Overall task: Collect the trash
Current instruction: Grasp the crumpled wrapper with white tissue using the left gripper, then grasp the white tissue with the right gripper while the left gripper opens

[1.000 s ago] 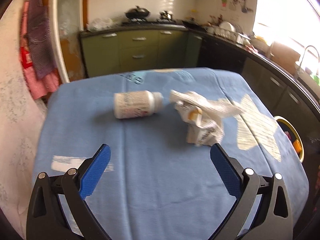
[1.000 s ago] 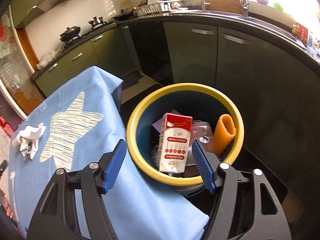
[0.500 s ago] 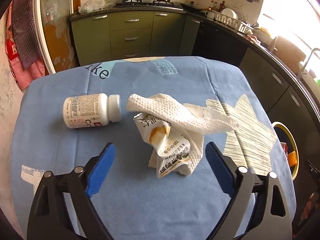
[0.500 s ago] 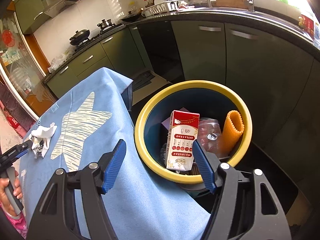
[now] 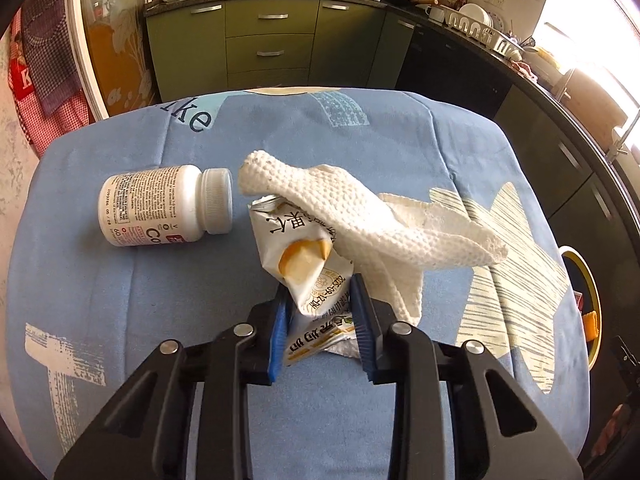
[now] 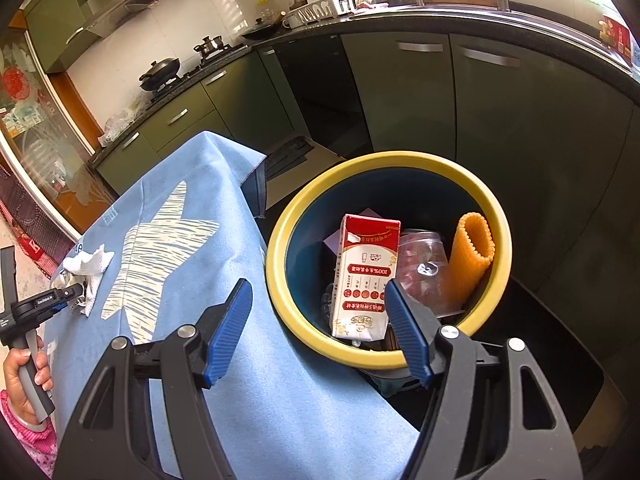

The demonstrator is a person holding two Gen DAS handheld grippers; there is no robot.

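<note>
Yellow-rimmed bin [image 6: 280, 280] holds milk carton [image 6: 366, 276], orange mat [image 6: 472, 256].

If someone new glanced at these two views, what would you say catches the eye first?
In the left wrist view, the left gripper has shut on a crumpled snack wrapper draped with a white paper towel, a white pill bottle lying on its side beside them on the blue tablecloth. In the right wrist view, the open right gripper hangs over a yellow-rimmed bin beside the table, holding a red-and-white carton and an orange mat.
</note>
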